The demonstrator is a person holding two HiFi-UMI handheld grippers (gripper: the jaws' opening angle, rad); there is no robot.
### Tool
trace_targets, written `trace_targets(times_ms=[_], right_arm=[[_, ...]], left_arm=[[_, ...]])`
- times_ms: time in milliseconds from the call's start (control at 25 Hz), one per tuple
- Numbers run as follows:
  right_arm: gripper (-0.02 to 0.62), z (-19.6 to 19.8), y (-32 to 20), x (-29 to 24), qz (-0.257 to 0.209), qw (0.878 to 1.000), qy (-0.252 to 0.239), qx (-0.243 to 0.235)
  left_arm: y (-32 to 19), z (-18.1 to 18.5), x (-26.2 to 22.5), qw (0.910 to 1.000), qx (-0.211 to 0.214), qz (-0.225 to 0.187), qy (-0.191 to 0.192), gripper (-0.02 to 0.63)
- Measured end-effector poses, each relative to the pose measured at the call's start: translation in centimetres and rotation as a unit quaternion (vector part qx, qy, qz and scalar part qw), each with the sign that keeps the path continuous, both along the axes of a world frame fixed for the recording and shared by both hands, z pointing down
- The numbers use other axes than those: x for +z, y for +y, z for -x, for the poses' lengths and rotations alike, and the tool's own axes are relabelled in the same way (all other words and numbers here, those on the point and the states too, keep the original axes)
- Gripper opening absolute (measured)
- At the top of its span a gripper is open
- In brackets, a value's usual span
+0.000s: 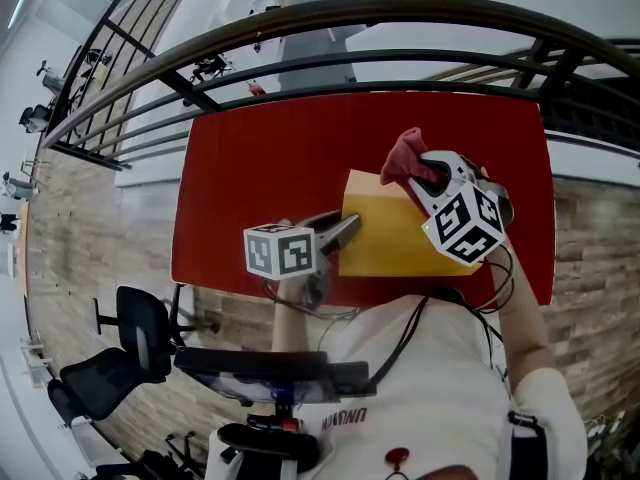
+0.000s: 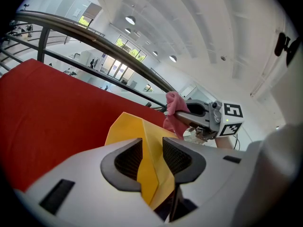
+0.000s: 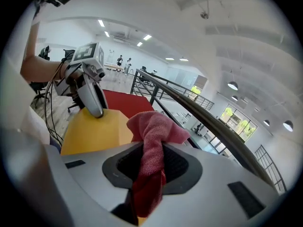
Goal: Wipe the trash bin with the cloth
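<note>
Pink cloth (image 3: 156,126) clamped by right hand-held gripper (image 3: 152,163), left hand-held gripper (image 2: 152,158) pinching yellow trash bin (image 2: 127,126)

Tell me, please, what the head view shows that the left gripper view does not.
Only the head view: the office chair and the person's white shirt. Only the left gripper view: ceiling lights and the trash bin wall pinched between the left gripper pads. Both: the red table, the railing, the right gripper holding the cloth.

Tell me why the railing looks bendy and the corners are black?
Head view: the wide lens bows the railing into an arc. Left gripper view: black corners from the round lens, ceiling lamps glare. Right gripper view: same dark ring, cloth sharp.
</note>
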State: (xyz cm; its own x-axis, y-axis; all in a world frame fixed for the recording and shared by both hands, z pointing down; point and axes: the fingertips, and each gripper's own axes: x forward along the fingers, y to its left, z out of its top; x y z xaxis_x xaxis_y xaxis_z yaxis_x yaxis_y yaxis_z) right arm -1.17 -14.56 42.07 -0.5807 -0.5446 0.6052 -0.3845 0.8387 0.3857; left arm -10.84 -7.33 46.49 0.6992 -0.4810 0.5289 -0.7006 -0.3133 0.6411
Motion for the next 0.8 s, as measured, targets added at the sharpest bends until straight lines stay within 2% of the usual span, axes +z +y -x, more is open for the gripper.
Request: trace_targets(times_ms=[160, 360, 560, 800], right_arm=[[0.1, 4.4, -0.6, 0.6, 0.017, 0.999, -0.011, -0.039], [0.1, 7.3, -0.1, 3.2, 0.048, 0.996, 0.012, -0.075], [0.1, 7.1, 0.4, 4.1, 0.059, 0.995, 0.013, -0.078], [0.1, 4.2, 0.3, 5.0, 0.064, 0.996, 0.027, -0.06]], left_arm=[[0.0, -0.1, 0.0, 1.0, -0.001, 0.0, 0.002, 0.135], [0.0, -0.1, 0.1, 1.0, 0.001, -0.001, 0.005, 0.135], [0.2, -0.1, 0.1, 1.0, 0.003, 0.0, 0.007, 0.135], [0.1, -0.1, 0.2, 1.0, 0.009, 0.001, 0.0, 0.136]])
